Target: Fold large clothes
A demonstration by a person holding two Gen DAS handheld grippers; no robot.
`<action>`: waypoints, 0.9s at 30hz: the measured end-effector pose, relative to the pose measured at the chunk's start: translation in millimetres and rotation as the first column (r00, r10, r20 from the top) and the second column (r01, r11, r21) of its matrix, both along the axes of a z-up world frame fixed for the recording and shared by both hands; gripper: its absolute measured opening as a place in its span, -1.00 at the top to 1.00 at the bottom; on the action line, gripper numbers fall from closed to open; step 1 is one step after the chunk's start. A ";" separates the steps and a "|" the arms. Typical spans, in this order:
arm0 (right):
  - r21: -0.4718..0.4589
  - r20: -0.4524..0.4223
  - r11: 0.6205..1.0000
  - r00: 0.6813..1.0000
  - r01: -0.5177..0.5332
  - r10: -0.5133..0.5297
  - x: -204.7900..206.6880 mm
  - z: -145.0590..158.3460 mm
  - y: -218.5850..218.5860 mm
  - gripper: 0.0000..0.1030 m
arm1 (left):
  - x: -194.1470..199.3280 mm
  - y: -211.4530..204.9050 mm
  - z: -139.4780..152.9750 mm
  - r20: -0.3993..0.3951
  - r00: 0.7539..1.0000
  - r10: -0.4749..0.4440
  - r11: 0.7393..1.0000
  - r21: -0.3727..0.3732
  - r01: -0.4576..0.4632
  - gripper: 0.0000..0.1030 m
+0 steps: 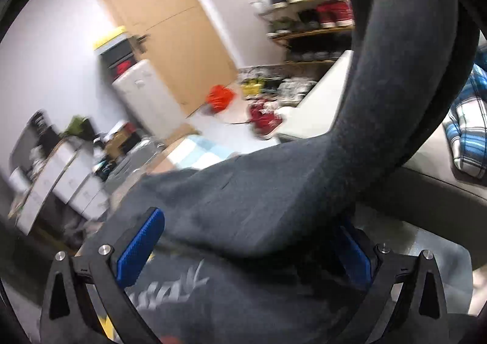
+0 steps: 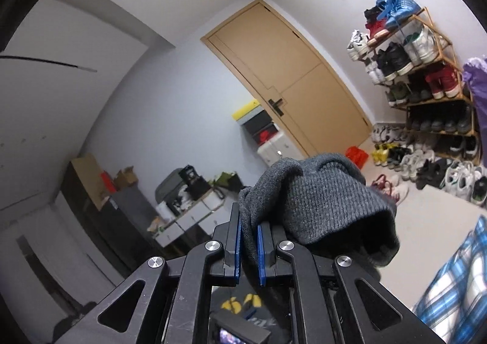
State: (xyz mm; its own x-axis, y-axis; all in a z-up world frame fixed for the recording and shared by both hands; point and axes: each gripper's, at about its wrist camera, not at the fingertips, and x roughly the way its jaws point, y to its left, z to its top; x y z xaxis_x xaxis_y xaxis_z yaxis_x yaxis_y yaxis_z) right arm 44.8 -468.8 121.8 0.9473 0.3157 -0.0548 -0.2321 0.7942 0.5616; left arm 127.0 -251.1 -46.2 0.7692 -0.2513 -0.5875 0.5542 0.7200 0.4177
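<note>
A dark grey sweatshirt with a white print lies across my left gripper. Its blue pads stand wide apart, and the cloth passes between them without being pinched. One sleeve stretches tight up to the top right of the left wrist view. My right gripper is held high and level, shut on a fold of the same grey cloth. The ribbed cuff bunches over its right finger.
A blue plaid cloth lies to the right on a grey surface. Beyond are a wooden door, a shoe rack, shoes on the floor, stacked boxes and a cluttered low cabinet.
</note>
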 end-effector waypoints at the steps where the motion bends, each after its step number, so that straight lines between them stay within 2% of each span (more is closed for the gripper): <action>1: -0.009 0.007 1.000 1.000 0.004 -0.004 1.8 7.8 0.4 0.84 | 2.0 -0.5 1.0 0.026 1.000 -0.015 1.000 -0.005 0.015 -0.98; 3: -0.033 0.020 0.999 1.000 0.000 0.001 5.4 23.5 1.8 0.84 | 13.1 -5.0 2.4 -0.048 0.994 -0.094 0.994 -0.064 0.091 -0.98; 4: -0.052 0.028 0.999 1.000 0.016 -0.015 6.9 32.8 3.6 0.84 | 21.6 -5.2 1.0 -0.098 0.990 -0.101 0.992 -0.091 0.092 -0.97; 5: -0.065 0.025 0.998 1.000 0.014 -0.012 9.8 36.7 6.0 0.84 | 27.1 -5.3 -0.5 -0.133 0.985 -0.111 0.989 -0.113 0.097 -0.66; 6: -0.083 0.018 0.996 1.000 0.018 -0.016 15.9 45.0 10.7 0.84 | 30.5 -5.2 -1.1 -0.145 0.984 -0.106 0.988 -0.124 0.089 0.20; 7: -0.101 0.009 0.995 1.000 0.014 -0.014 23.1 50.7 16.2 0.84 | 33.9 -5.4 -1.8 -0.175 0.978 -0.109 0.987 -0.139 0.085 0.56; 8: -0.128 -0.007 0.992 1.000 0.005 -0.006 33.6 57.4 24.6 0.84 | 38.2 -5.5 -3.2 -0.227 0.966 -0.122 0.983 -0.163 0.086 0.79; 10: -0.160 -0.035 0.987 0.999 -0.010 0.005 56.7 69.2 43.9 0.84 | 40.3 -0.3 -3.8 -0.263 0.957 -0.126 0.975 -0.209 0.071 0.88; 14: -0.200 -0.025 0.978 0.998 -0.054 0.050 93.8 95.1 83.0 0.84 | 32.4 16.1 0.9 -0.255 0.959 -0.121 0.955 -0.292 0.043 0.93; 19: -0.286 -0.035 0.944 0.987 -0.163 0.160 134.5 117.4 168.9 0.84 | 22.2 44.0 6.5 -0.317 0.945 -0.080 0.893 -0.444 -0.073 0.94; 22: -0.356 -0.077 0.891 0.959 -0.280 0.271 154.9 113.9 252.3 0.84 | 16.0 67.7 7.1 -0.356 0.934 -0.004 0.824 -0.530 -0.199 0.94; 24: -0.395 -0.120 0.851 0.938 -0.346 0.325 166.7 104.4 301.4 0.84 | 13.4 91.2 2.3 -0.406 0.912 0.066 0.751 -0.581 -0.313 0.94; 25: -0.410 -0.151 0.823 0.919 -0.393 0.363 174.8 94.3 335.2 0.84 | 10.3 104.2 -2.4 -0.447 0.889 0.105 0.699 -0.602 -0.385 0.94; 27: -0.428 -0.223 0.771 0.882 -0.472 0.416 188.9 71.0 389.4 0.84 | 9.6 122.9 -10.6 -0.518 0.844 0.138 0.614 -0.624 -0.483 0.94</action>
State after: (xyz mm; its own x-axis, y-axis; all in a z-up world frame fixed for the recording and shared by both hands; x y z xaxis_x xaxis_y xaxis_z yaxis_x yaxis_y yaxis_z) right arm 233.7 -79.4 192.8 0.6868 0.6106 -0.3944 -0.5824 0.7869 0.2040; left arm 136.6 -128.2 -56.9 0.6341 -0.5048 -0.5858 0.2169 0.8433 -0.4918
